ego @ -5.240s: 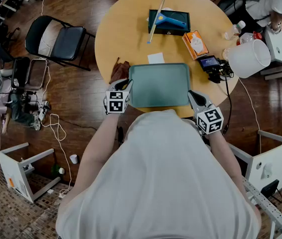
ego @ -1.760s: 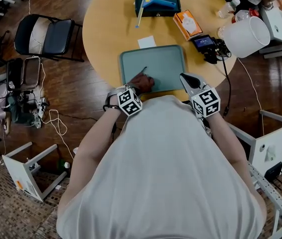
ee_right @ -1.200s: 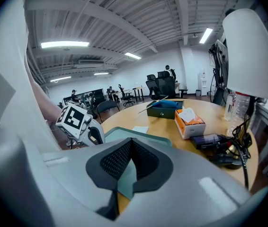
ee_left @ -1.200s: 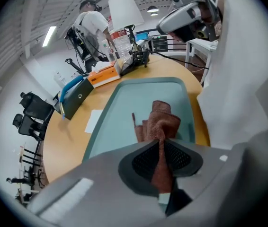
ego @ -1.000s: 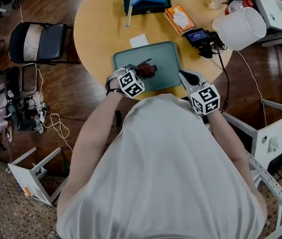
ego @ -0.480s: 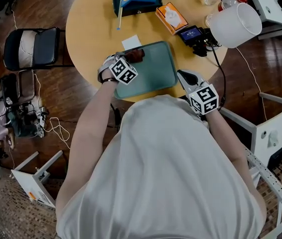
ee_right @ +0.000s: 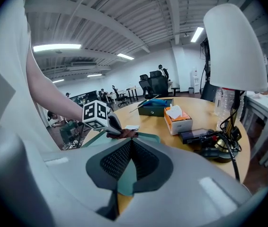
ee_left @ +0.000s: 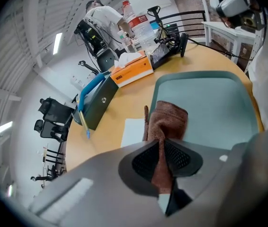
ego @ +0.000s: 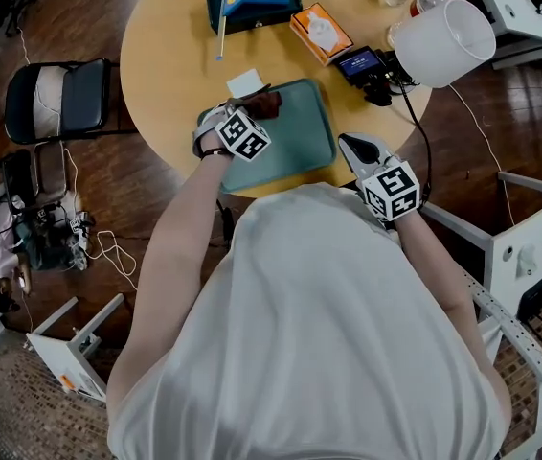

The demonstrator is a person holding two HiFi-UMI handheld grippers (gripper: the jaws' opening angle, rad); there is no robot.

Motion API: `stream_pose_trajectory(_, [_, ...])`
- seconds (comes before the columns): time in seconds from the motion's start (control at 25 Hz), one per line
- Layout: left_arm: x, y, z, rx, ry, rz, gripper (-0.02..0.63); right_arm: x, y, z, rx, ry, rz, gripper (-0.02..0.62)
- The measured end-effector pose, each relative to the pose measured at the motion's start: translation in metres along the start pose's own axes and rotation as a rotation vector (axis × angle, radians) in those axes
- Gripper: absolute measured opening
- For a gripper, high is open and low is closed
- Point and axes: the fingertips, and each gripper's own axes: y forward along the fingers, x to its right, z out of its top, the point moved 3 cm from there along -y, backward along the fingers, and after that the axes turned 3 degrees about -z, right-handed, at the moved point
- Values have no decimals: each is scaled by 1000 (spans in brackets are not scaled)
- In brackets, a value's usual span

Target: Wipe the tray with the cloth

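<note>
The teal tray [ego: 295, 137] lies on the round wooden table [ego: 170, 46], near its front edge. A brown cloth [ego: 263, 103] rests on the tray's far left corner, and my left gripper [ego: 250, 113] is shut on it. In the left gripper view the cloth [ee_left: 169, 122] hangs out from between the jaws of the left gripper [ee_left: 165, 152] onto the tray [ee_left: 214, 103]. My right gripper [ego: 348, 145] sits at the tray's near right corner. In the right gripper view its jaws [ee_right: 131, 148] are closed on the tray's rim [ee_right: 148, 137].
Behind the tray lie a white paper slip [ego: 244, 82], a dark box with a blue tool [ego: 252, 0], an orange tissue box [ego: 319, 32] and a small screen device [ego: 357, 62]. A white lamp shade [ego: 440, 41] overhangs the right. A folding chair [ego: 60, 99] stands at the left.
The left gripper has carried the cloth from the tray's near edge up to its far left corner, then shifted only slightly. The right gripper has stayed at the near right corner.
</note>
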Motion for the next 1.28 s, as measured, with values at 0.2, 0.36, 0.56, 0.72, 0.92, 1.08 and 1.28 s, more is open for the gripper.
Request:
stream_pose_trajectory(0.2, [8, 5, 20, -5, -15, -12, 360, 4, -5, -4, 2, 14, -14, 2])
stream_pose_trajectory(0.36, [25, -6, 20, 10, -12, -45, 360, 4, -4, -4, 3, 13, -4, 2])
stream_pose_trajectory(0.56, [51, -25, 15, 39, 3, -84, 360, 2, 3, -3, -2, -2, 15, 3])
stream_pose_trajectory(0.72, [81, -38, 13, 61, 17, -162, 360, -2, 8, 1, -4, -13, 26, 3])
stream_pose_trajectory(0.92, [115, -52, 11, 80, 18, -251, 360, -5, 10, 2, -9, -20, 32, 2])
stream_pose_trajectory(1.08, [142, -60, 8, 86, 57, -337, 360, -5, 10, 0, -14, -18, 31, 2])
stream_pose_trajectory(1.28, [161, -65, 2, 77, 65, -407, 360, -5, 11, -2, -17, -18, 31, 3])
